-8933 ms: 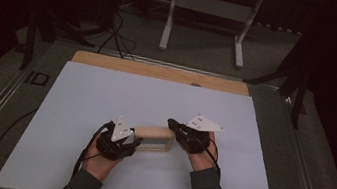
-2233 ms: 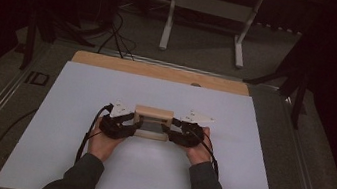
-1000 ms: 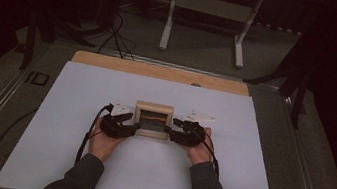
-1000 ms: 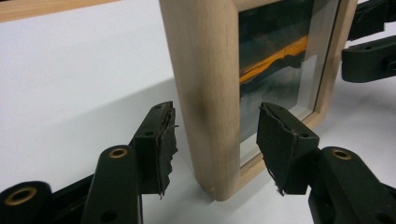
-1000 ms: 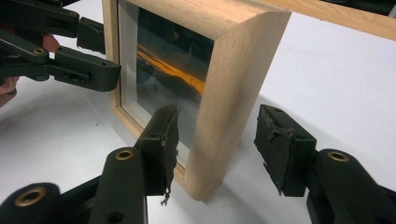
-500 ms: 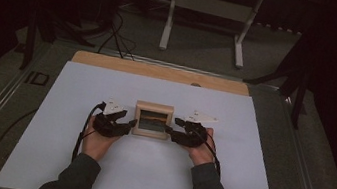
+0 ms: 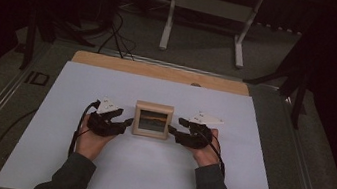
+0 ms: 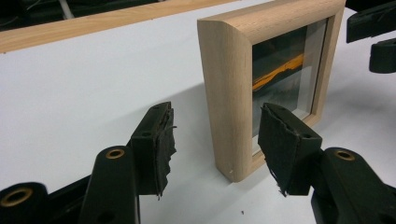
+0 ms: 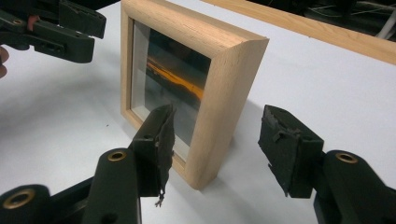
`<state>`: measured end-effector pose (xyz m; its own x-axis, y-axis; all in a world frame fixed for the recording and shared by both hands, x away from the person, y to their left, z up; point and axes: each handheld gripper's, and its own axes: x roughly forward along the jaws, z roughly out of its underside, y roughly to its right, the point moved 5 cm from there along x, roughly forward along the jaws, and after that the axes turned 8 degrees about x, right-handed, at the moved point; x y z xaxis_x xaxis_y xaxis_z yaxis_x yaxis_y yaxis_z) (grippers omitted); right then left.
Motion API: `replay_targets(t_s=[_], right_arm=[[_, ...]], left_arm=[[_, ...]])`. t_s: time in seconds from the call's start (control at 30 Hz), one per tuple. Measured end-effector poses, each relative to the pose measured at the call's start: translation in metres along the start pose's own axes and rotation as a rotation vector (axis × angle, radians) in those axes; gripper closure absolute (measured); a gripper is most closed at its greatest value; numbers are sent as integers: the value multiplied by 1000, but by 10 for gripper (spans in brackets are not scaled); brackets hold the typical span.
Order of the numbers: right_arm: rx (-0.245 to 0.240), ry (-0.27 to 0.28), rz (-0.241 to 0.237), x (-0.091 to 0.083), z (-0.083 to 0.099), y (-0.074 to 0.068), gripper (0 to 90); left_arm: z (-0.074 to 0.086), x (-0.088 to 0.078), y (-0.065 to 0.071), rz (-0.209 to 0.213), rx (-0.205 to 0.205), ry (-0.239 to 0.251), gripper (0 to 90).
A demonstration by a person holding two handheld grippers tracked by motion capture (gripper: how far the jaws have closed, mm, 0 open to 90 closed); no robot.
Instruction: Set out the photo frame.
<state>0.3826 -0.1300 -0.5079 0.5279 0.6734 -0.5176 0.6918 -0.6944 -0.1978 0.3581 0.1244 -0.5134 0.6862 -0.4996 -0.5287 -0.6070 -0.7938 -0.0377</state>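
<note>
A dim room is seen, with a white-covered bench edged at the far side by a strip of pale wood. Near the middle of the bench a small wooden picture frame stands upright, its glass front turned toward the person. The left tongs are held just beside the frame's left edge, and the right tongs just beside its right edge.

In the left gripper view, the left tongs are released, the pads standing clear on either side of the frame's near corner. In the right gripper view, the right tongs are likewise released and have just been opening, with the frame's edge between the pads but not pressed.

The frame appears to have been stood up and let go. For this step to be done well, both tongs should be drawn straight outward, level with the bench, so that no pad brushes the wood and tips the narrow frame over.
</note>
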Motion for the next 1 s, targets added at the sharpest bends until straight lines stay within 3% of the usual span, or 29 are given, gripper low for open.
replay_targets(t_s=[0.53, 1.0], right_arm=[[-11, 11, -15, -11, 0, 3, 440], [-29, 10, -33, -20, 5, 5, 422]], left_arm=[[4, -13, -9, 12, 31, -16, 453], [9, -25, -17, 5, 28, -14, 452]])
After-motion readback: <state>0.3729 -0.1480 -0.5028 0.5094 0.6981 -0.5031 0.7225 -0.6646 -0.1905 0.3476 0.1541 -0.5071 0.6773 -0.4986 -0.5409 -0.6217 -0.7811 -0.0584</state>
